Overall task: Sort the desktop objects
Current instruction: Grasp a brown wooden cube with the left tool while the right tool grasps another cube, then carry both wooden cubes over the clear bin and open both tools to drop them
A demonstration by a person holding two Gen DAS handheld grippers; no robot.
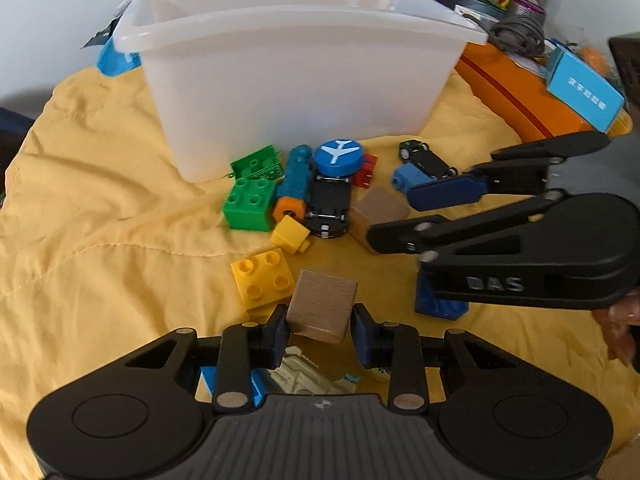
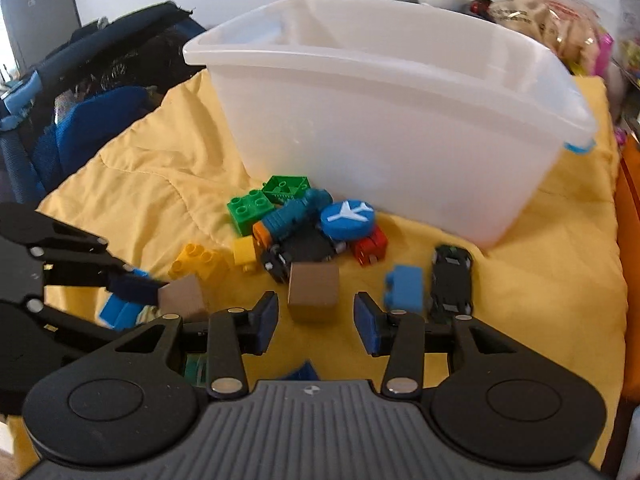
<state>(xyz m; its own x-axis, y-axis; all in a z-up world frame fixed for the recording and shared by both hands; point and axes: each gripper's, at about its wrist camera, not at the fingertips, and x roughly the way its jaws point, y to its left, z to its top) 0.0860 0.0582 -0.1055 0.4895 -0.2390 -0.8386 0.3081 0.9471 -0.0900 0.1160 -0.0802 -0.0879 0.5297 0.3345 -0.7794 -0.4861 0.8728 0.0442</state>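
Observation:
My left gripper [image 1: 320, 330] is shut on a wooden cube [image 1: 322, 305], held just above the yellow cloth; the cube also shows in the right wrist view [image 2: 182, 296] between the left gripper's fingers. My right gripper [image 2: 316, 320] is open, its pads on either side of a second wooden cube [image 2: 313, 290] that rests on the cloth, also seen in the left wrist view [image 1: 378, 208]. A white plastic bin [image 1: 296, 72] stands behind a pile of toys: green bricks [image 1: 250, 204], yellow bricks [image 1: 264, 276], a blue airplane disc [image 1: 338, 156] and a black toy car [image 1: 328, 208].
A small black car [image 2: 450, 282] and a light blue brick [image 2: 404, 288] lie right of the right gripper. An orange case [image 1: 516, 96] and a blue box [image 1: 584, 88] sit at the right. A dark blue bag [image 2: 88, 120] lies left of the cloth.

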